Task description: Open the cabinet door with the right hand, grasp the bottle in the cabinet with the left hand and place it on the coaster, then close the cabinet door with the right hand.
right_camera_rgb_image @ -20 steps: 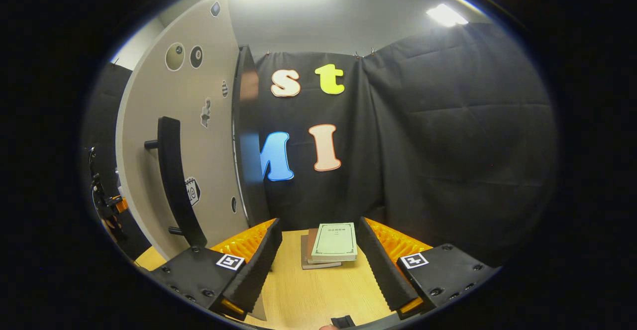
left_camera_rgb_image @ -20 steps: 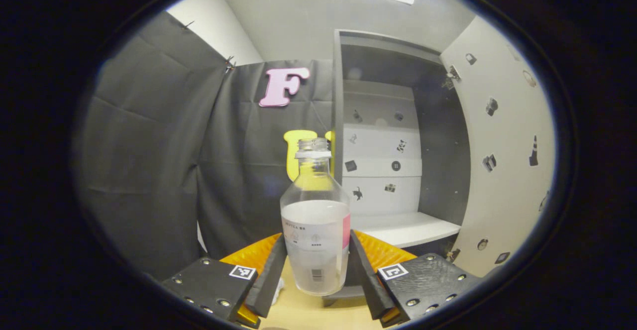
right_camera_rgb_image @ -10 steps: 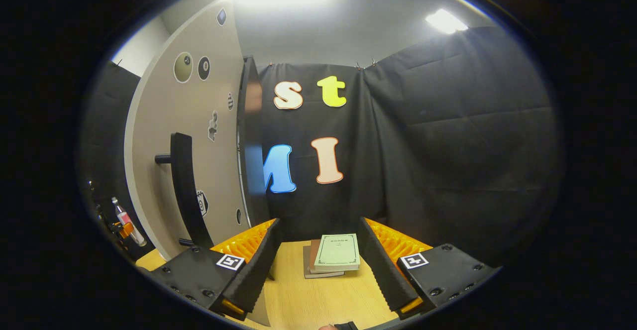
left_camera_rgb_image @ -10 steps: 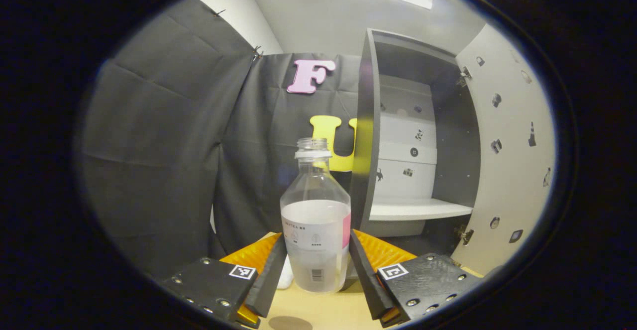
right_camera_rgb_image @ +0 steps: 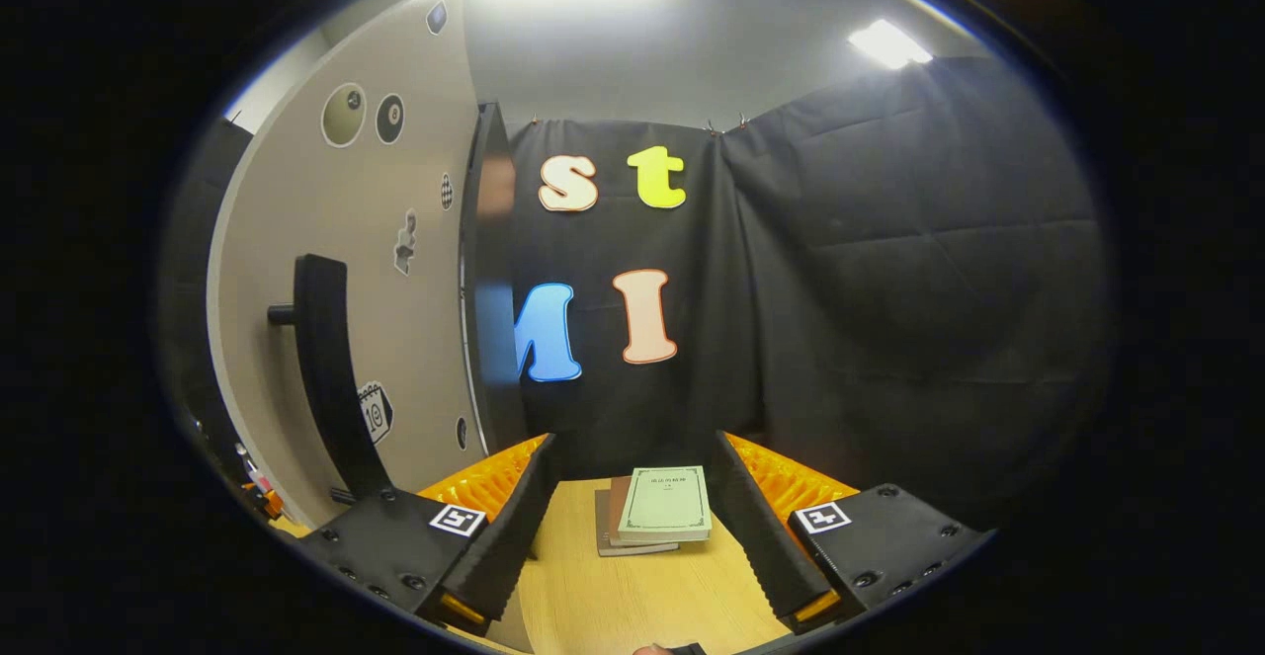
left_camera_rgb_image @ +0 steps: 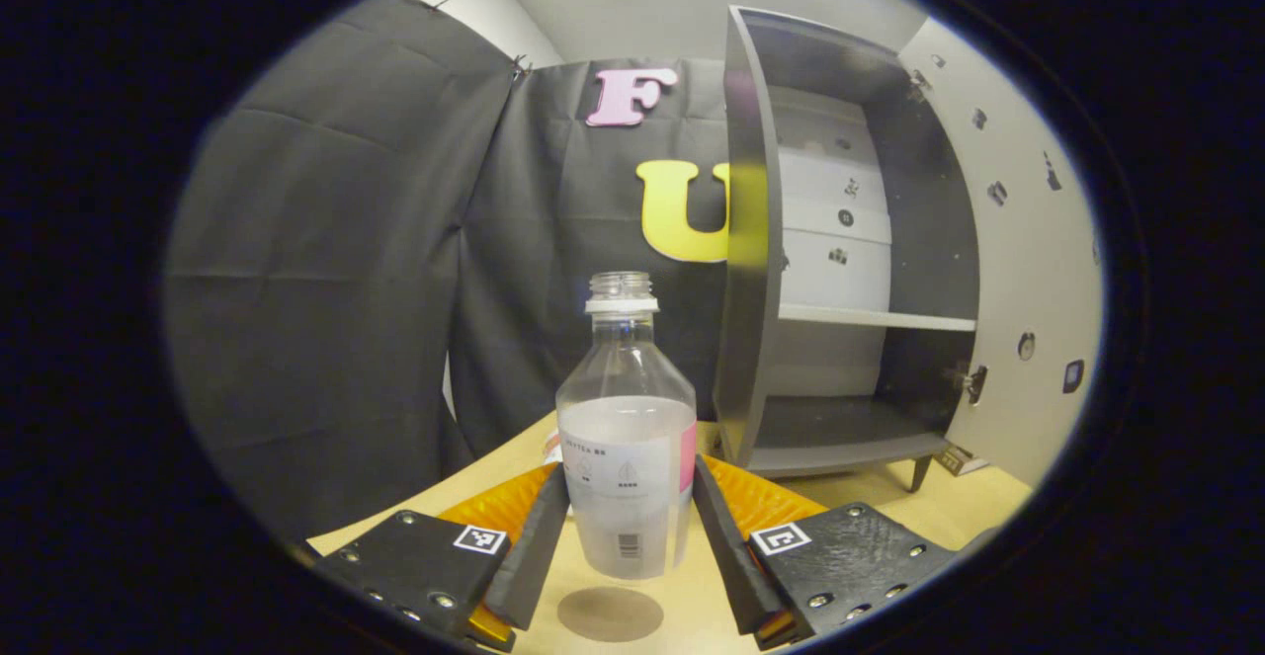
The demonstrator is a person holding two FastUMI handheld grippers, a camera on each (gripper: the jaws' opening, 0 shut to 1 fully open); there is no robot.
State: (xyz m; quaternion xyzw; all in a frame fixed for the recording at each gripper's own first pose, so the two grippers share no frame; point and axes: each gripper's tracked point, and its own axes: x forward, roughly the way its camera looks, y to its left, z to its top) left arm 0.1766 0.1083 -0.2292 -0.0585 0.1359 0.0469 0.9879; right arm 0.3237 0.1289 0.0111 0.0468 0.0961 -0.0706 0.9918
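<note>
The bottle (left_camera_rgb_image: 626,457) stands at the lower centre of the left gripper view, clenched between both fingers of the left hand-held gripper (left_camera_rgb_image: 629,536), whose pads press on its labelled lower body. Its long axis runs straight up the frame, the open uncapped neck pointing to the top and the base to the bottom, so it is upright with clear liquid filling roughly the lower half. Just under its base, at the bottom centre, lies the round brown coaster (left_camera_rgb_image: 610,614) on the pale desk (left_camera_rgb_image: 870,492); the base hangs a little above it and slightly behind, not yet touching. A second ago the bottle sat framed against the cabinet's white shelf with no coaster in sight; half a second ago only the coaster's edge peeped in at the bottom. Now the whole disc shows and the cabinet (left_camera_rgb_image: 840,240) has slid to the right of the frame, its interior bare and its door (left_camera_rgb_image: 1028,240) swung wide. I judge that the bottle is out of the cabinet and in the last lowering stage before release. In the right gripper view, the right hand-held gripper (right_camera_rgb_image: 628,527) is released, its fingers spread and empty over a stack of books (right_camera_rgb_image: 657,509), with the door's black handle (right_camera_rgb_image: 326,378) at the left, close by for closing.
</note>
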